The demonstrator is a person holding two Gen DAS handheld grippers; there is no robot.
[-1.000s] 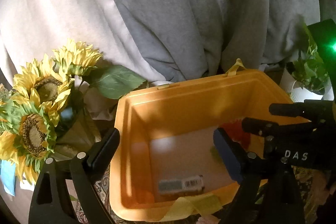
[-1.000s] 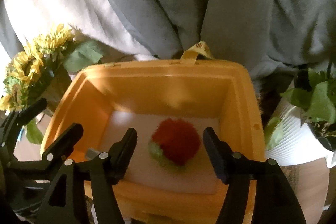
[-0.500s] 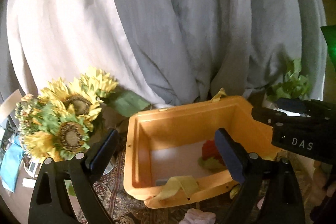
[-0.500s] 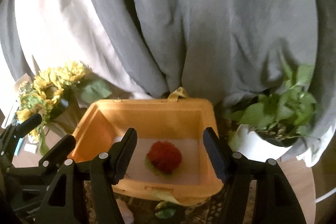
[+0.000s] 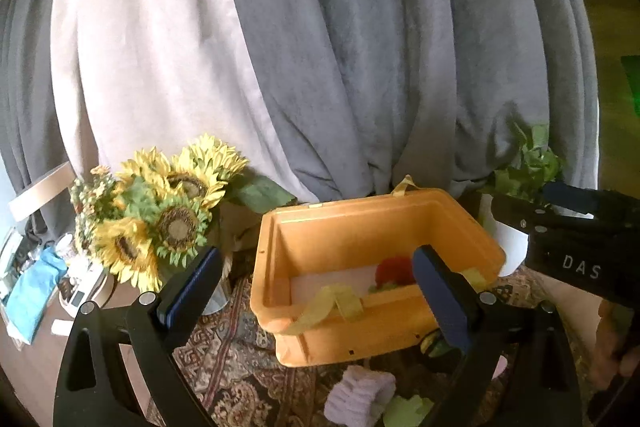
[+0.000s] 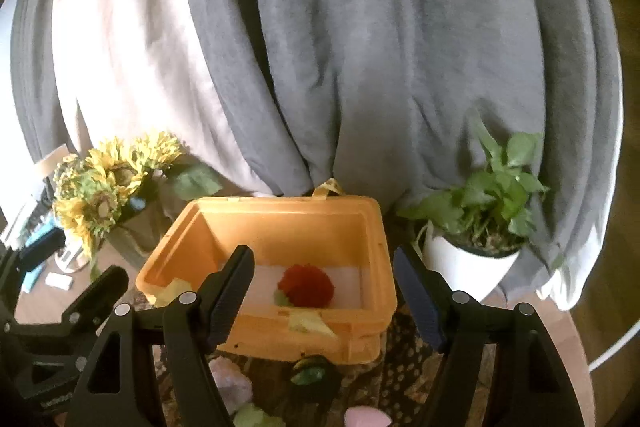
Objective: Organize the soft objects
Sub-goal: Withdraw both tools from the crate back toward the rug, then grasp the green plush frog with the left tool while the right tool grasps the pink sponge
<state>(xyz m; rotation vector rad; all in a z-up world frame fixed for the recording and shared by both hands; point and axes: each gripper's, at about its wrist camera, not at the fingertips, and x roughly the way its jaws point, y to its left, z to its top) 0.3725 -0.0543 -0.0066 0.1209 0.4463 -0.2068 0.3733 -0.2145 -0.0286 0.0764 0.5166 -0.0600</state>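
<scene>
Both grippers have pulled back and risen from the bin (image 6: 280, 227) since a second ago: then its floor filled each view, now the whole bin shows with rug (image 5: 224, 355) in front and curtain (image 6: 320, 47) behind. Red pompom (image 6: 306, 285) lies on the white floor of the bin, right of centre, a green scrap touching its left side; in the left view it is half hidden behind the right finger. More soft pieces wait on the rug just before the bin: a pale purple knit roll (image 5: 360, 395), a green piece (image 6: 310, 373), pink bits at the lower edge. All look light, squashy and not fragile; likely to compress and spring, so pinch across the middle of the bulk rather than at loose fluff. Knit roll looks best taken across its short width. Left gripper (image 5: 316, 291) is spread wide and widening, nothing between the jaws, touching nothing. Right gripper (image 6: 324, 291) is partly spread and widening, also empty, hanging clear above the near rim. Sunflowers (image 5: 160, 211) stand left of the bin, potted plant (image 6: 480, 211) right.
</scene>
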